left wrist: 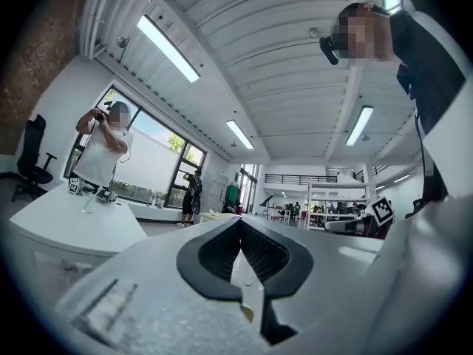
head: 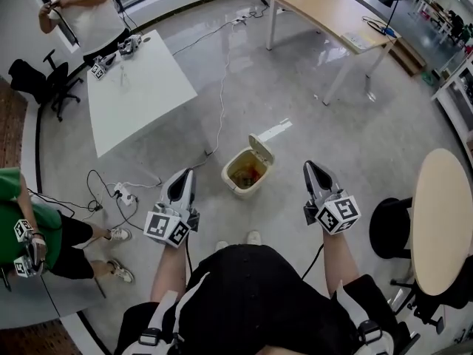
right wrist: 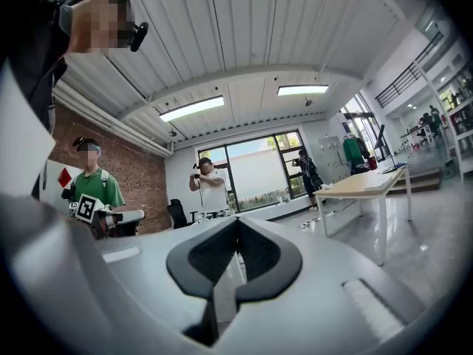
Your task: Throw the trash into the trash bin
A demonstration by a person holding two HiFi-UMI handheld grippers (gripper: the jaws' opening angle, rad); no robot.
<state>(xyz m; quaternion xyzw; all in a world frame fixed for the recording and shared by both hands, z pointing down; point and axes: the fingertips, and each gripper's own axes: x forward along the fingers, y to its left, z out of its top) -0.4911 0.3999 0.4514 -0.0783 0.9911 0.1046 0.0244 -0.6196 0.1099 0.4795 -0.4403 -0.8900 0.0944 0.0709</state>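
Left tool (head: 185,173) and right tool (head: 310,166) both closed, empty; contents of open trash bin (head: 247,174) indistinct.

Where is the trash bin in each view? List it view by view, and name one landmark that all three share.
Head view: the trash bin stands on the floor near the picture's centre, lid open.
Left gripper view: not in it.
Right gripper view: not in it.
Shared landmark: the person in a white shirt, at top left in the head view, left in the left gripper view, near centre in the right gripper view.
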